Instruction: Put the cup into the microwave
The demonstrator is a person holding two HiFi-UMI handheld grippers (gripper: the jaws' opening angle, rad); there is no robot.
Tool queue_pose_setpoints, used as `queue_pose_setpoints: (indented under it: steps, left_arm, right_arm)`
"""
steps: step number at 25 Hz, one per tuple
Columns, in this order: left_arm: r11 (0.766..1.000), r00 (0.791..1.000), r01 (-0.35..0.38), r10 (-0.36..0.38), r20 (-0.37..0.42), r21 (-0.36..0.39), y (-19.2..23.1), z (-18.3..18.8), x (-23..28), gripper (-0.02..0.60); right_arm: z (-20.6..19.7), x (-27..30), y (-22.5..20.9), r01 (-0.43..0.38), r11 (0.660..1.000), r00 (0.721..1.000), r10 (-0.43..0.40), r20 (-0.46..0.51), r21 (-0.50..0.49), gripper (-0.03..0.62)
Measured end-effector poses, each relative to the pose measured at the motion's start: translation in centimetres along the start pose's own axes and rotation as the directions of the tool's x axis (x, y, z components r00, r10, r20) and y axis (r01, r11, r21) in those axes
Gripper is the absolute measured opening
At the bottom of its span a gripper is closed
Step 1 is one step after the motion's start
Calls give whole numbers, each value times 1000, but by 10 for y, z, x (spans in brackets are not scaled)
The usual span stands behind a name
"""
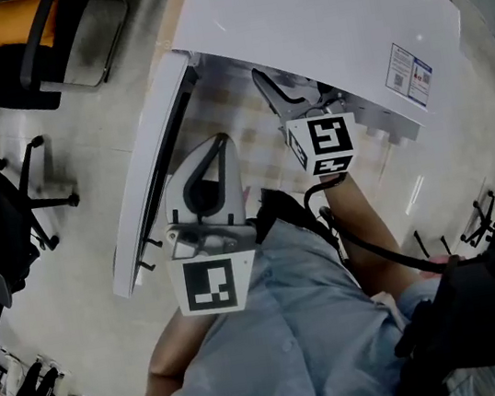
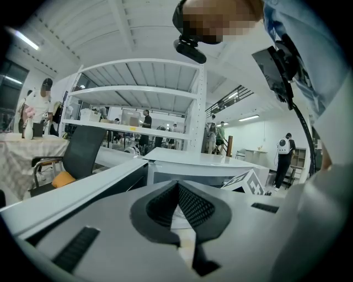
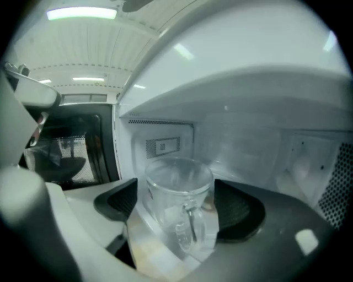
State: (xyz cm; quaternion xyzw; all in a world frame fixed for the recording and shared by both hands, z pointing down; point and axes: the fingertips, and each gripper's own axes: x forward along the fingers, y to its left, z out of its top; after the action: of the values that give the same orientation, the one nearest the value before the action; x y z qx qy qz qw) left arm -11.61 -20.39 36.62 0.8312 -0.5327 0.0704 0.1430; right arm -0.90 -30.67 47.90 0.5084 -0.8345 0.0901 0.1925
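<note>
Head camera looks down on the white microwave (image 1: 312, 14), its door (image 1: 152, 152) swung open to the left. My right gripper (image 1: 267, 87) reaches in under the front edge of the casing, so its tips and whatever is between them are hidden here. My left gripper (image 1: 219, 146) hangs outside beside the door, close to my blue shirt (image 1: 296, 325). Office chairs (image 1: 9, 221) stand on the floor to the left.

Left gripper view settles what the head camera cannot. The left gripper (image 2: 177, 204) has its jaws pressed together, the ribbed pads (image 2: 193, 206) meeting along one line with nothing between them. Past them I see the microwave casing (image 2: 215, 162), a white shelving rack (image 2: 138, 93) and several people far back in the room. No cup shows here.

Right gripper view alone shows the cup (image 3: 177, 193). It is a clear glass mug, upright, handle towards the camera, standing at the front of the microwave cavity (image 3: 265, 148), with the open door (image 3: 71, 148) to its left. The right gripper (image 3: 179, 206) has its jaws wide apart, one on each side of the mug. A thin strip of cavity shows between the left pad (image 3: 118, 201) and the glass. The right pad (image 3: 237, 212) sits just beside the wall; I cannot tell whether it touches.
</note>
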Motion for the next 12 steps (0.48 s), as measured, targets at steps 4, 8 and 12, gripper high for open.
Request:
queue_pose_setpoints:
  steps: [4, 8, 12]
  left_arm:
    - [1000, 1000, 3, -3, -1, -1, -14, 0, -15, 8]
    - [1000, 1000, 14, -14, 10, 4, -32, 4, -30, 8]
    - [1000, 999, 24, -24, 31, 1, -51, 11, -36, 8]
  right_arm:
    - [1, -22, 2, 12, 1000, 1000, -12, -1, -5, 403]
    - [0, -52, 4, 26, 999, 1000, -26, 0, 21, 403]
    - [-4, -81, 10, 3, 999, 1000, -3, -2, 48, 403]
